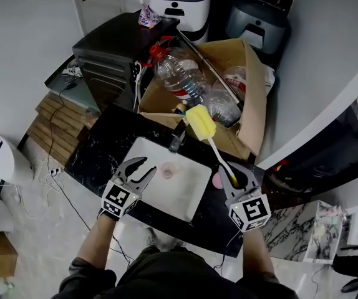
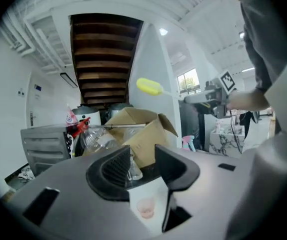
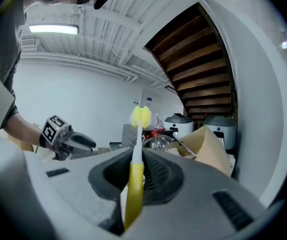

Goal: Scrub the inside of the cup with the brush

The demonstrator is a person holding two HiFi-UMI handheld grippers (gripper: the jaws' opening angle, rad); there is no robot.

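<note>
Cup [image 1: 168, 170]: small, pale pink, upright in white basin [image 1: 191, 195]; just ahead of left gripper tips and lower, not touched.
Brush [image 1: 215, 151]: yellow handle clamped between right gripper [image 1: 234, 179] jaws; white stem running ahead of jaws, yellow sponge head at far end, in the air, apart from cup.
Left gripper [image 1: 143, 169]: jaws narrowly apart, nothing between pads; cup visible through the gap.
Cardboard box [image 1: 247, 104]: beyond both grippers, plastic bottles [image 1: 179, 73] inside.
</note>
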